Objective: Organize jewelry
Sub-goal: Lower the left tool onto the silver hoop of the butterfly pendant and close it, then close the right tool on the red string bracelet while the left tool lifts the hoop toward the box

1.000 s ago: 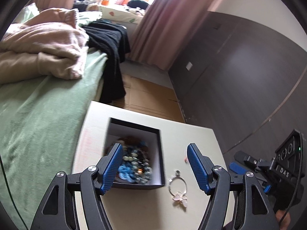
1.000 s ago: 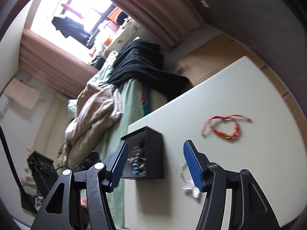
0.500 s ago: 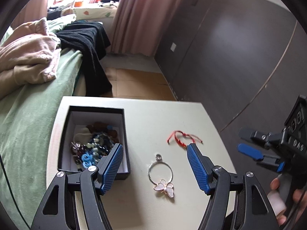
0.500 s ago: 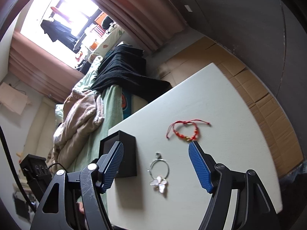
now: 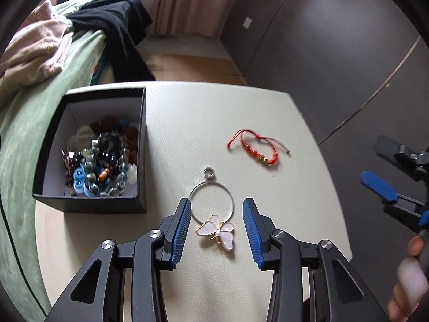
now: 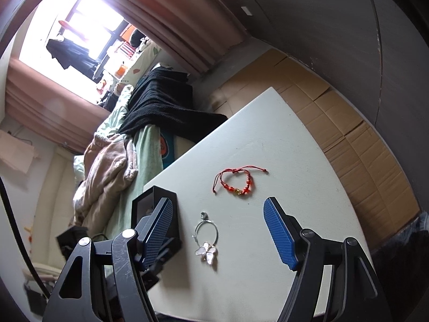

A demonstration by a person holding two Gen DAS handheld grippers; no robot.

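A black box (image 5: 142, 145) full of mixed beads stands at the left of the cream table (image 5: 187, 123). A silver hoop with a white butterfly charm (image 5: 215, 230) lies between the fingers of my open left gripper (image 5: 216, 214), which sits low over it. A red cord bracelet (image 5: 258, 150) lies further right. My right gripper (image 6: 217, 225) is open and empty, held above the table; it shows at the right edge of the left wrist view (image 5: 380, 185). The right wrist view shows the butterfly hoop (image 6: 206, 241), the bracelet (image 6: 237, 182) and the box (image 6: 163, 201).
A bed with a green sheet (image 5: 32, 118), a pink blanket (image 5: 37, 51) and a black garment (image 5: 120, 32) runs along the table's left side. A dark wall (image 5: 335, 53) stands at the right. Cardboard (image 6: 348, 123) covers the floor beyond the table.
My left gripper has moved from over the box rightward and down to straddle the butterfly hoop. Its fingers have closed in partway. The right gripper has drawn back and risen.
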